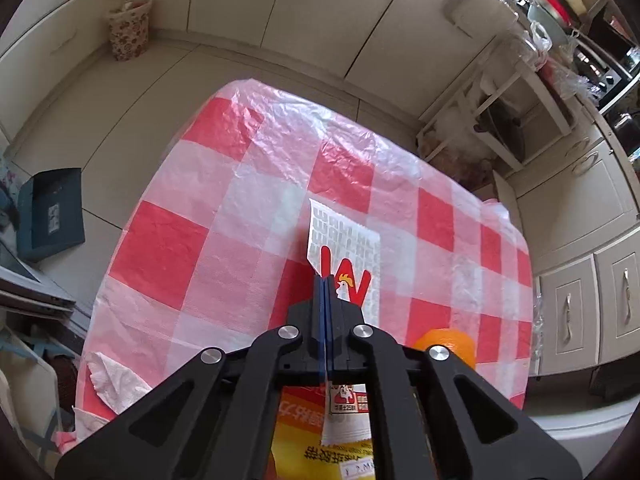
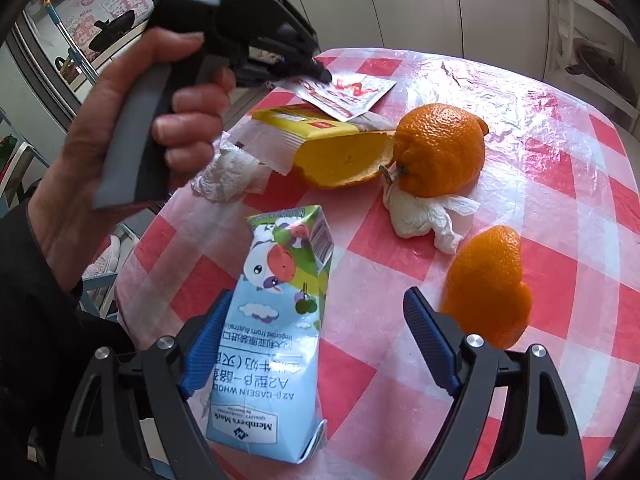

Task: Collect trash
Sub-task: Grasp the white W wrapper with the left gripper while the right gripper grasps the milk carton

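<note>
A white sachet (image 1: 348, 236) printed with a red W and a rooster is pinched by its near edge in my left gripper (image 1: 325, 280), which is shut on it just above the red-and-white checked table cover (image 1: 180, 248). The right wrist view shows the same left gripper (image 2: 322, 74), a hand around its handle, and the sachet (image 2: 352, 94) tilted over a yellow packet (image 2: 320, 140). My right gripper (image 2: 318, 340) stands open around a flattened blue milk carton (image 2: 272, 320). The carton lies against the left pad; the right pad is well apart from it.
Two orange peel pieces (image 2: 440, 148) (image 2: 488, 284) and crumpled tissues (image 2: 424, 216) (image 2: 224, 172) lie on the table. Beyond the table are a floral bin (image 1: 130, 32), a dark blue box (image 1: 50, 212) on the floor, and white cabinets (image 1: 580, 308) at the right.
</note>
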Tool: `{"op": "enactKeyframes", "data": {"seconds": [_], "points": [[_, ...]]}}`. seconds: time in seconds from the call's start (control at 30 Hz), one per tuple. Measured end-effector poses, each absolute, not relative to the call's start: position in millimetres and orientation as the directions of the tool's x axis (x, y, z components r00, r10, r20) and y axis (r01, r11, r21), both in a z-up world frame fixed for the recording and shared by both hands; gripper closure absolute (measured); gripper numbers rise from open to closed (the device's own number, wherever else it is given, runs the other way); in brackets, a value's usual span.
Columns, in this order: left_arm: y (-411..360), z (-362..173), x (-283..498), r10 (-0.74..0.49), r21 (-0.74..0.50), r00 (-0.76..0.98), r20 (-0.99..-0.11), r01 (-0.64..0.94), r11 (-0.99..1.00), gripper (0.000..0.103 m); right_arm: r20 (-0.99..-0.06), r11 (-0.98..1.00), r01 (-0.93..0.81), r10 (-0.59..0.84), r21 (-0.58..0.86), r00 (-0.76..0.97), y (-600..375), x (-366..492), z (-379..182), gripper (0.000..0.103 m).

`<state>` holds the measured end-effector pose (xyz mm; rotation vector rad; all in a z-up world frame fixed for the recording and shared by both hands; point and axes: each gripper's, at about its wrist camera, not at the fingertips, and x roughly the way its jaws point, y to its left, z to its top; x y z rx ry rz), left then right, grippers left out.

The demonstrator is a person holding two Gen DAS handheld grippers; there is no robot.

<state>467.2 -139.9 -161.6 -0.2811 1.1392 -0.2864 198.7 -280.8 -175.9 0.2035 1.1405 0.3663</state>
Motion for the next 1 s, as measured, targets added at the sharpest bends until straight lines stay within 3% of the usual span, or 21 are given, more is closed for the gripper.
{"op": "enactKeyframes", "data": {"seconds": [0.17,0.33,0.4,0.53,0.7,0.73,0.77,0.87,1.0], "points": [[-128,-138,447,-0.471,-0.475,0.417,-0.778,0.102,0.874,0.102,-0.857,0.934,-0.193,0.354,0.301,0.375,-272,183,-174,0.021],[-113,-119,424,-0.509,-0.511,0.440,-0.740,0.125,0.851,0.102,-0.868,0.945,-0.209,0.317,0.254,0.382,-264,175,-177,0.021],[-105,-111,412,-0.516,-0.514,0.452,-0.727,0.139,0.846,0.102,-0.866,0.943,-0.212,0.322,0.257,0.383,-263,172,-175,0.027],[-92,-100,389,-0.535,-0.527,0.464,-0.706,0.161,0.835,0.102,-0.856,0.934,-0.222,0.346,0.279,0.383,-265,169,-171,0.060],[-75,-92,354,-0.565,-0.556,0.472,-0.676,0.176,0.812,0.102,-0.844,0.934,-0.214,0.351,0.286,0.405,-269,153,-160,0.063],[-70,-92,347,-0.573,-0.563,0.470,-0.671,0.179,0.807,0.102,-0.840,0.932,-0.211,0.359,0.296,0.406,-272,151,-157,0.079],[-67,-93,339,-0.581,-0.570,0.466,-0.668,0.181,0.801,0.102,-0.839,0.931,-0.204,0.363,0.304,0.405,-276,150,-155,0.084],[-61,-102,322,-0.592,-0.584,0.445,-0.672,0.174,0.793,0.102,-0.836,0.935,-0.177,0.354,0.307,0.419,-290,149,-153,0.086],[-69,-130,314,-0.555,-0.537,0.376,-0.742,0.162,0.828,0.102,-0.849,0.939,-0.145,0.343,0.311,0.401,-301,153,-158,0.084]]}}
